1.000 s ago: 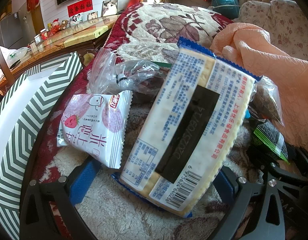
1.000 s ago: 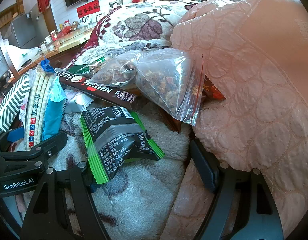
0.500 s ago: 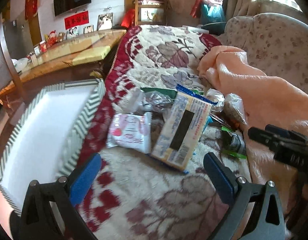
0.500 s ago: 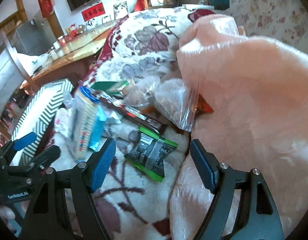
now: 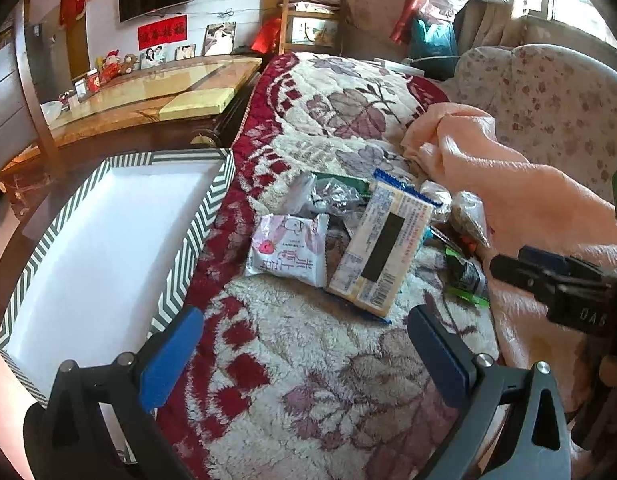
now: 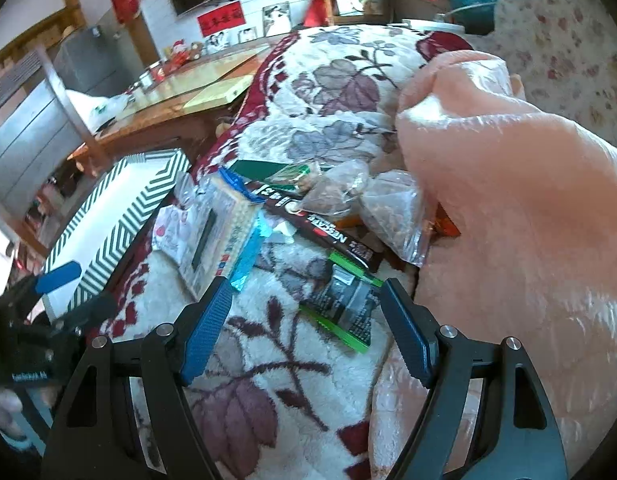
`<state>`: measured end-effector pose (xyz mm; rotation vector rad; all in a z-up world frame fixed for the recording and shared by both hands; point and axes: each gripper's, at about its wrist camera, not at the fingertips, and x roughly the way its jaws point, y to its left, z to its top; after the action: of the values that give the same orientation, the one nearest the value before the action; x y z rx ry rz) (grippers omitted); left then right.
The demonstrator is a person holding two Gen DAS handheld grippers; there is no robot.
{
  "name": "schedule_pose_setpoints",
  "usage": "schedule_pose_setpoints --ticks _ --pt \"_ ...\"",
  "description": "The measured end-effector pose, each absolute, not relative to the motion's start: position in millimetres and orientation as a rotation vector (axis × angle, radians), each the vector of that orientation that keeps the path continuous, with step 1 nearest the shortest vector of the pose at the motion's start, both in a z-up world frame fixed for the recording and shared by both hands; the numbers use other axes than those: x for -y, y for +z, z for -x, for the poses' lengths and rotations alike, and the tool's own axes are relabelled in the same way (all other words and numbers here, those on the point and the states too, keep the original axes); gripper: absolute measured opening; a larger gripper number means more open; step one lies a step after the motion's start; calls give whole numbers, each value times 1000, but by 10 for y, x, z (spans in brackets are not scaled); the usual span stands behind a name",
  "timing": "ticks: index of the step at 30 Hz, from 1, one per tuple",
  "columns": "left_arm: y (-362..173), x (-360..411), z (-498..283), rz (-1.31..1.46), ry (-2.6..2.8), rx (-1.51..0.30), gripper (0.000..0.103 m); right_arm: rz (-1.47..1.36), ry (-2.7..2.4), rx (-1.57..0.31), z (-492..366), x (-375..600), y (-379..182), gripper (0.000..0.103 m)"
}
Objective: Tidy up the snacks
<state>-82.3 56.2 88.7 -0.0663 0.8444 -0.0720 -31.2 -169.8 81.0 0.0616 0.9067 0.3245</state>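
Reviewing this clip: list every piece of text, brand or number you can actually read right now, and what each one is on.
"NESCAFE": on the long dark stick pack.
"DAS" (partial, uncertain): on the right hand-held gripper's black body.
Pink strawberry snack bag: large Chinese characters, upside down, not reliably readable.
Cracker pack: barcode and fine print, too small.
Red wall banner: characters blurred.
Green-edged black packet: print too small.

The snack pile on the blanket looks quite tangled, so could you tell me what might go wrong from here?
1. The cracker pack overlaps the pink strawberry packet, so grasping one may drag the other.
2. The clear bags lie against the peach blanket; jaws could snag fabric.
3. The striped box sits at the edge and might get pushed.
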Motion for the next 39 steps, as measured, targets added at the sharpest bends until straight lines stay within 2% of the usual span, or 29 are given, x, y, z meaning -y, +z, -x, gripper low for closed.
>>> schedule_pose_setpoints --ticks 24,39 --pt "827 -581 802 62 -60 -849 103 -106 241 -1062 151 1889 486 78" --pt "760 -524 787 43 -71 -862 103 -257 221 -1127 -139 2016 237 78"
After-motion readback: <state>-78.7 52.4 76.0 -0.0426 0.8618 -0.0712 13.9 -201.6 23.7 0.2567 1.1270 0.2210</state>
